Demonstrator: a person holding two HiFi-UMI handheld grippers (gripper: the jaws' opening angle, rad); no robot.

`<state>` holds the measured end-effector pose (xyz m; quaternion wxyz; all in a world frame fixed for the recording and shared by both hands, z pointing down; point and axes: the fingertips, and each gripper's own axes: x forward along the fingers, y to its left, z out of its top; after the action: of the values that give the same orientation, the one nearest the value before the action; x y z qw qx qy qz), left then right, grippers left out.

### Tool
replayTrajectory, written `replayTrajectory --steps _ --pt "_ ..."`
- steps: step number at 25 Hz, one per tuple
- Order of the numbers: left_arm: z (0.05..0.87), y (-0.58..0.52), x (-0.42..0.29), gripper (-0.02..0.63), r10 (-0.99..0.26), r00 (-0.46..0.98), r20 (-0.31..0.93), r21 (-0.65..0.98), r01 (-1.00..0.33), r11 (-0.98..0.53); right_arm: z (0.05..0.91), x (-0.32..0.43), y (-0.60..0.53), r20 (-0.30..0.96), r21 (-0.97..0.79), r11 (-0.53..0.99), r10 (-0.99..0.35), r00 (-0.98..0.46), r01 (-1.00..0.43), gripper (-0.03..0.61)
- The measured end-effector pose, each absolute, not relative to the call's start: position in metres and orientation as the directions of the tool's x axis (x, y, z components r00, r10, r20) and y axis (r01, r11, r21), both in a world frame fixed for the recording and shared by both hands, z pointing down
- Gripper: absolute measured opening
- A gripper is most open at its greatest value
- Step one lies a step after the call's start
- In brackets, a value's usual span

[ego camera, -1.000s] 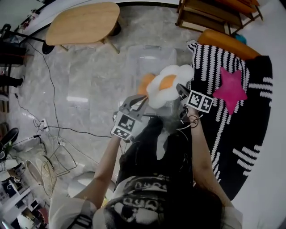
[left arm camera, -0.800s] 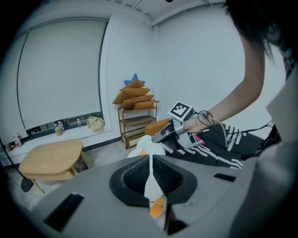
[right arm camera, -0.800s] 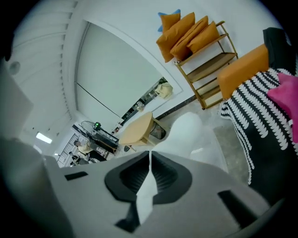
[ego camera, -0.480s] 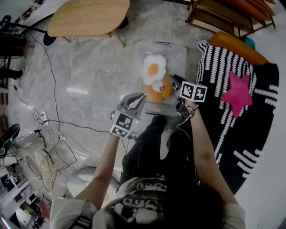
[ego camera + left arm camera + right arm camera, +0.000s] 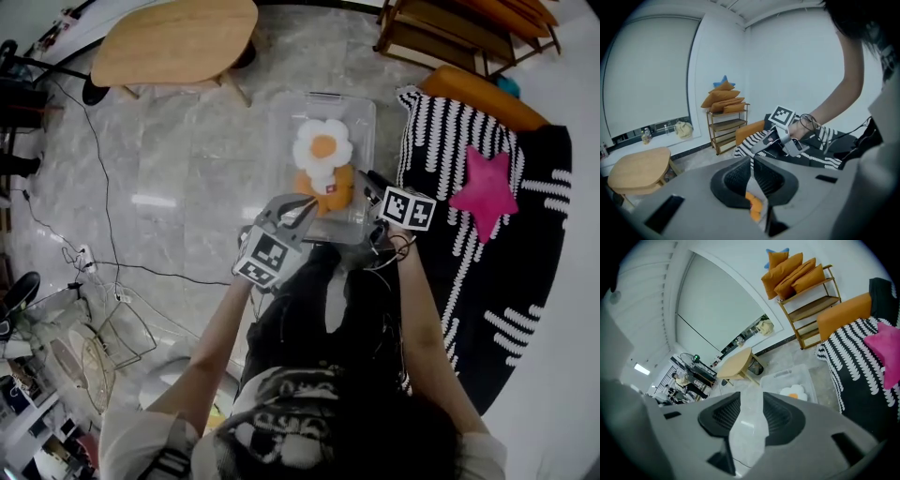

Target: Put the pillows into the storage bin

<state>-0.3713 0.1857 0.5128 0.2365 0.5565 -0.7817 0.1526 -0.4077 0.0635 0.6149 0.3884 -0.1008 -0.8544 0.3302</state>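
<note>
Off to my left a cable trails across the stone floor; if I step back that way, I think it could snag a foot.

My left gripper hangs at the near left corner of the storage bin, its tips drawn together to a sliver with nothing between them. The bin looks light and the floor smooth, so a nudge from this side would probably send it skating away.

Inside the bin, the fried-egg pillow lies on top of the orange pillow. The stack seems loose to me. The egg pillow could slide off toward the far end, and another pillow dropped on top may tip it toward the rim.

My right gripper sits at the bin's near right corner. Its jaws have just been opening and now stand partway apart, empty, with only floor showing through the gap.

Further right, the pink star pillow lies on the striped rug, well apart from the bin. It is soft; I suspect a half-wide bite would catch only one point of the star and let it sag or slip on the way over.
</note>
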Motion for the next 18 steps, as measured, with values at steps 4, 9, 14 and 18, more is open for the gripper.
replayTrajectory --steps 4,9,14,18 --pt "0.503 0.155 -0.362 0.017 -0.823 -0.224 0.522 0.035 -0.958 0.284 0.608 -0.389 0.029 0.601 -0.627 0.769 0.375 -0.706 -0.126 0.153" --pt "0.501 0.091 -0.326 0.017 -0.848 -0.132 0.514 0.041 -0.983 0.178 0.609 -0.334 -0.041 0.606 -0.617 0.755 0.274 -0.747 -0.223 0.153" --pt "0.496 0.007 -0.29 0.017 -0.857 -0.039 0.513 0.032 -0.997 0.064 0.617 -0.274 -0.141 0.632 -0.587 0.737 0.159 -0.759 -0.335 0.175" --pt "0.502 -0.071 -0.263 0.017 -0.851 0.017 0.525 0.033 -0.999 0.001 0.642 -0.222 -0.236 0.673 -0.55 0.719 0.08 -0.736 -0.425 0.194"
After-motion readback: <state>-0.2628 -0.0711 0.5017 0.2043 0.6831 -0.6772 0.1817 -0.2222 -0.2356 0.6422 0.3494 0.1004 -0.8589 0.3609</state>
